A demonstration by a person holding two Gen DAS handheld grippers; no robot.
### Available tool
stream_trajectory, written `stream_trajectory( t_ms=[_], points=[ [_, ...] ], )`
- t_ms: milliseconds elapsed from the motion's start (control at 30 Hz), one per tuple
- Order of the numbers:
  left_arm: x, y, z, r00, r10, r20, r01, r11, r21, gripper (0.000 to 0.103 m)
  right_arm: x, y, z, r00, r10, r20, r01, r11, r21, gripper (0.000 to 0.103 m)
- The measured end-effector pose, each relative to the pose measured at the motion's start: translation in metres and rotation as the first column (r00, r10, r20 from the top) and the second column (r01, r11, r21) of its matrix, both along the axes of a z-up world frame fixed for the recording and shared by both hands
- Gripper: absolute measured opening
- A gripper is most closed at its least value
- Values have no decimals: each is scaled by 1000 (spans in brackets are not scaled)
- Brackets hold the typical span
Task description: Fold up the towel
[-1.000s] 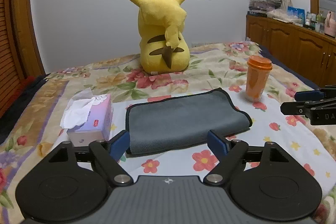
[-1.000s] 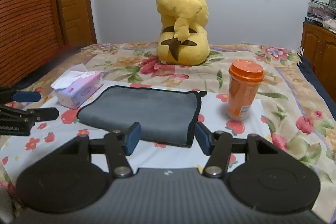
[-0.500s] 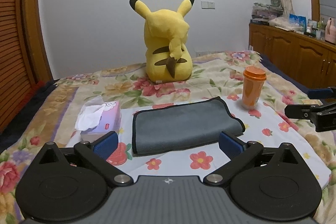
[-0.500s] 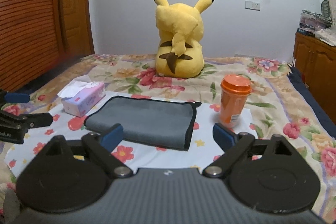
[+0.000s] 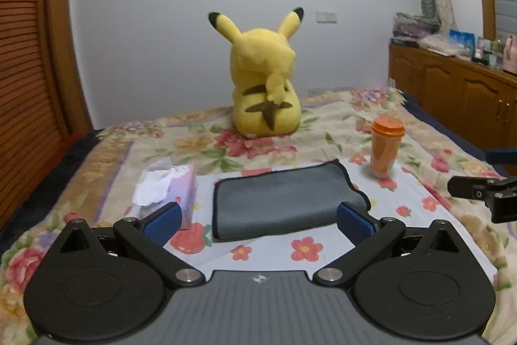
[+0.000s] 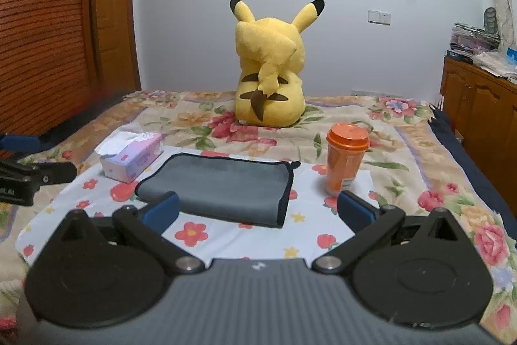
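Note:
A grey towel with a dark hem [image 5: 284, 199] lies folded flat on the flowered bedspread; it also shows in the right wrist view [image 6: 223, 189]. My left gripper [image 5: 258, 220] is wide open and empty, held back from the towel's near edge. My right gripper [image 6: 257, 210] is wide open and empty, also back from the towel. The right gripper's fingers [image 5: 478, 189] show at the right edge of the left wrist view. The left gripper's fingers [image 6: 38, 177] show at the left edge of the right wrist view.
A tissue box [image 5: 171, 189] sits left of the towel. An orange lidded cup [image 5: 384, 147] stands to its right. A yellow plush toy [image 5: 265, 86] sits behind. A wooden cabinet [image 5: 452, 92] lines the right wall, a slatted wooden door [image 6: 48, 21] the left.
Both grippers have opened wider and drawn back and up from the towel. The towel has stayed folded in place.

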State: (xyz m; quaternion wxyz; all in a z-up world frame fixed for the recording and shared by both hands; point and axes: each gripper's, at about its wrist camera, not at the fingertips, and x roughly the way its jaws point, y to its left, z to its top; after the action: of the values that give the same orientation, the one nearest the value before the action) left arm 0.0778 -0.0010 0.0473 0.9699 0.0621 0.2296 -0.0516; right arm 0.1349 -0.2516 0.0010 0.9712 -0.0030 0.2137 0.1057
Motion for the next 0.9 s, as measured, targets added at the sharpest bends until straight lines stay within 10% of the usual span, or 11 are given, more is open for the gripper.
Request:
stream_trajectory(
  t_ms=[900],
  points=[
    [-60,-10,-39,996,-3,-92,0,1000,-31,103,-58,18,-17,1000,18,-14,-18,1000,7,103]
  ],
)
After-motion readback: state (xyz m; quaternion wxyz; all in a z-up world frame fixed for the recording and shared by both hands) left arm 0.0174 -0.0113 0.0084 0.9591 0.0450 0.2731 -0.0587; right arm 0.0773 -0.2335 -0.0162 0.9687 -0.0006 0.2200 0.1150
